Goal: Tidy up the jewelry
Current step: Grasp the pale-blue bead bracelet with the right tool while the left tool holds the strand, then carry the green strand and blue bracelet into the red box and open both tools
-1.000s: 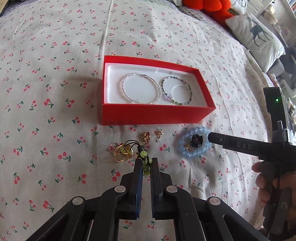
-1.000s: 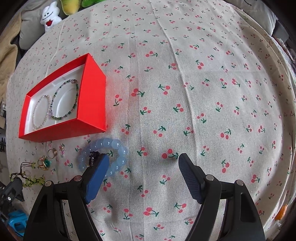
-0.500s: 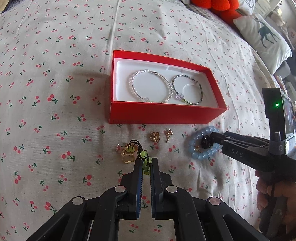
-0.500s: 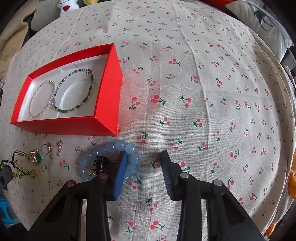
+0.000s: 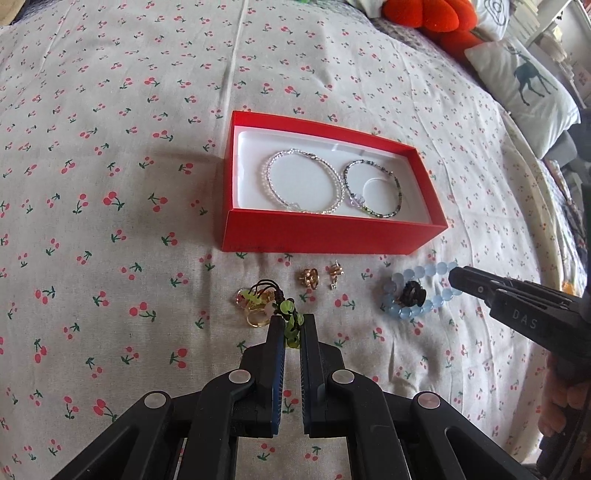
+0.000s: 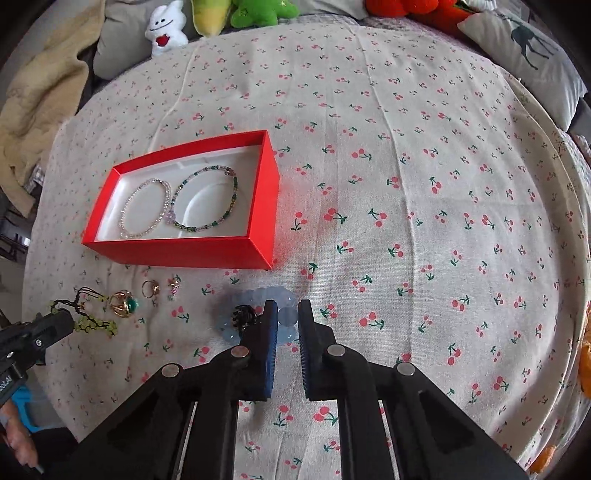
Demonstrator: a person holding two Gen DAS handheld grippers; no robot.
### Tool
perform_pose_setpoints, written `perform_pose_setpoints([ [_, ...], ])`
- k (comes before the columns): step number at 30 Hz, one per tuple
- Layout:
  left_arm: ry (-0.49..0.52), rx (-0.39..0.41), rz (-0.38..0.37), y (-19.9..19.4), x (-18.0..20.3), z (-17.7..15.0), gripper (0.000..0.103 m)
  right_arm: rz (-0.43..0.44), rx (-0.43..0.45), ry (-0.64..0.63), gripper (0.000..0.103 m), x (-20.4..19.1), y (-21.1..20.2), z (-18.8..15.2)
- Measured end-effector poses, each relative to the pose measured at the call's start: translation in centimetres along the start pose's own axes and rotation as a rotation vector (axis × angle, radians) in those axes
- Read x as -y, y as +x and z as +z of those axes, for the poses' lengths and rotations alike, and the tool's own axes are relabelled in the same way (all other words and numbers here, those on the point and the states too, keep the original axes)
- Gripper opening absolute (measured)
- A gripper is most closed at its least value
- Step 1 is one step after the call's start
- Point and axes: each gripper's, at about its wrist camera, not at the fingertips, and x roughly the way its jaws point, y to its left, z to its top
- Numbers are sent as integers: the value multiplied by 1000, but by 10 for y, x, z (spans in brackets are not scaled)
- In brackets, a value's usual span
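A red box [image 5: 325, 236] [image 6: 184, 254] on the cherry-print cloth holds a clear bead bracelet [image 5: 301, 184] and a dark green bead bracelet [image 5: 373, 192]. My left gripper [image 5: 293, 325] is shut on a green bead bracelet with black cord [image 5: 290, 314] [image 6: 92, 325] lying in front of the box. My right gripper [image 6: 287, 317] is shut on a pale blue bead bracelet [image 6: 258, 295] [image 5: 417, 295] that has a small black clip [image 6: 243, 316] inside it.
Gold rings [image 5: 255, 317] [image 6: 123, 302] lie beside the green bracelet; two small gold pieces [image 5: 308, 277] [image 5: 334, 275] lie in front of the box. Plush toys [image 6: 166, 27] and a deer-print pillow [image 5: 524, 88] [image 6: 528, 48] line the far edge.
My right gripper has closed from wide open onto the pale blue bracelet. My left gripper has stayed shut on the green bracelet while both views drew back a little.
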Motion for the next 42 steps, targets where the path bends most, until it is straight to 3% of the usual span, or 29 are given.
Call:
perform_pose_setpoints([
  [12,-22,50,-25,-15,-2,7,2,95,123,-14,11,-18,-52,-7],
  [24,-54,139,-98,-23,5,28,2,156,234,-9,11,-38,-78,4],
  [37,-97,204,-179,8,15,63,2,158,266,18,11,-40,-71,25],
  [42,-121,143,-113,38,6,67,2,155,279,33,11,-38,-67,32],
])
